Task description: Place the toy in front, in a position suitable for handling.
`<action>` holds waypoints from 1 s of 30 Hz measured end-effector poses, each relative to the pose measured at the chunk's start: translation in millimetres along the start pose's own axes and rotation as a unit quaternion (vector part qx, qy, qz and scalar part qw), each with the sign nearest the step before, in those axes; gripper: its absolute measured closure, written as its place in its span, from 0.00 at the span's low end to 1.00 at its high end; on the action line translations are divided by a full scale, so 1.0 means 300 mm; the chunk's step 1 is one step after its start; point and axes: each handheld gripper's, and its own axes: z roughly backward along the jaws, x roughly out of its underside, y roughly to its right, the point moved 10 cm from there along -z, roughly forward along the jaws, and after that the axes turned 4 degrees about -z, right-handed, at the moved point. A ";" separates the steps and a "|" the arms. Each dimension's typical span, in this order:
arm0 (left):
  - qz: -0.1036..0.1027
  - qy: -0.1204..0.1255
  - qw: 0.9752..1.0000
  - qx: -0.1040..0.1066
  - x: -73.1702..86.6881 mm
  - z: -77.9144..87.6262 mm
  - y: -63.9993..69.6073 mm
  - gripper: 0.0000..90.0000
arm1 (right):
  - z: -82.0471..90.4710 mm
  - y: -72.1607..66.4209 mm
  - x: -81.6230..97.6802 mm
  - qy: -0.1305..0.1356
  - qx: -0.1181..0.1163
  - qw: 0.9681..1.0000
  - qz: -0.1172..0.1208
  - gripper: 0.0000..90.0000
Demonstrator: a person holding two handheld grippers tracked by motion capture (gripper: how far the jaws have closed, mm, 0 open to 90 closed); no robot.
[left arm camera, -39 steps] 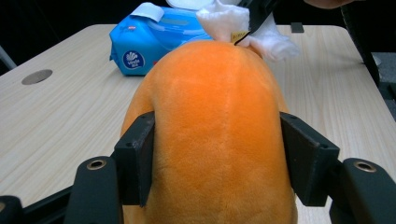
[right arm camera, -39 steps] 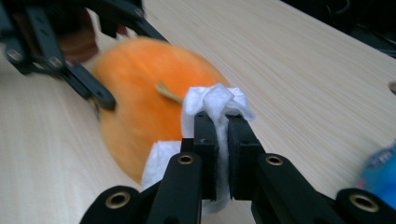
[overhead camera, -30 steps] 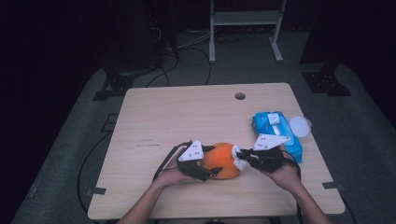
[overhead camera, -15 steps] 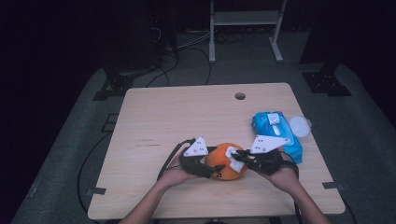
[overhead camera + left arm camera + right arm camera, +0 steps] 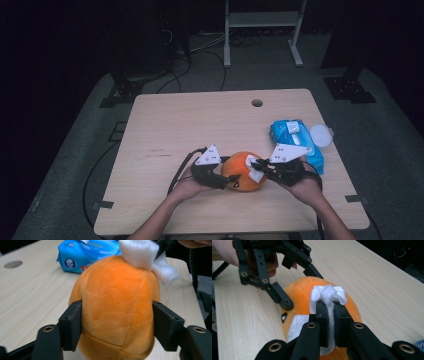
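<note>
The left gripper (image 5: 231, 183) clamps the orange plush (image 5: 243, 171) by its sides at the table's (image 5: 200, 120) near middle. The right gripper (image 5: 256, 167) pinches a white wipe (image 5: 327, 295) against its top. Both have edged slightly right since earlier. A blue pack (image 5: 295, 140) lies just right.

Light wooden table (image 5: 210, 125) with a round cable hole (image 5: 257, 103), grey carpeted floor (image 5: 75, 165), black cables (image 5: 200, 47) trailing behind, white metal shelf frame (image 5: 262, 20), dark unlit room beyond.
</note>
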 end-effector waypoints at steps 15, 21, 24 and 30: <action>-0.049 -0.011 0.999 -0.013 -0.002 -0.018 0.031 0.35 | -0.028 -0.082 -0.034 0.003 -0.016 0.999 0.037 0.93; -0.015 -0.008 1.000 0.002 0.034 -0.004 -0.005 0.33 | 0.020 0.033 0.023 -0.002 0.012 1.000 -0.004 0.93; -0.010 -0.008 1.000 0.003 0.041 -0.002 -0.009 0.32 | 0.032 0.070 0.051 -0.014 0.024 1.000 -0.013 0.93; -0.001 -0.011 1.000 0.009 0.059 0.009 -0.018 0.29 | 0.040 0.117 0.101 -0.030 0.034 0.999 -0.027 0.93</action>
